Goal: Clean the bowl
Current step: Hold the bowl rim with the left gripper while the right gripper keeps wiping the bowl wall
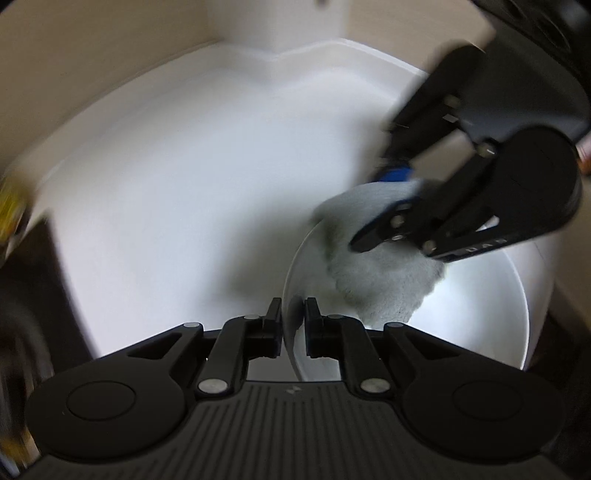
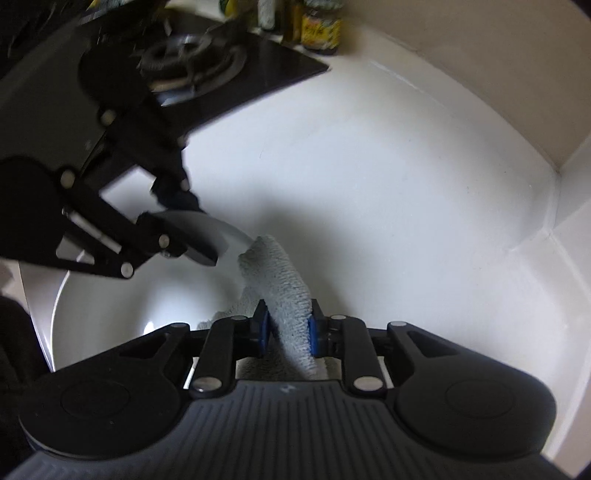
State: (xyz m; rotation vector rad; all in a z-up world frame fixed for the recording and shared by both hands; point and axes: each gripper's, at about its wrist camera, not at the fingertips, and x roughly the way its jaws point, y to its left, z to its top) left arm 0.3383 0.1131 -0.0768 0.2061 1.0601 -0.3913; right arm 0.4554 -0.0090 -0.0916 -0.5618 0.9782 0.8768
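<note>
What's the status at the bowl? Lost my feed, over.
Left hand-held gripper clamped on bowl rim. Right hand-held gripper gripping grey cloth, cloth draped over the rim. Nothing in the way.

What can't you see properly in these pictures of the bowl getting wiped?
- Bowl bottom: in the left wrist view, the grey cloth and right gripper cover part of it; whether it is clean cannot be told.
- Bowl's near rim: in the right wrist view, cut off behind the gripper body.
- Jar labels: right wrist view, too blurred to read.
- Stove burner: partly hidden by the left gripper.
</note>
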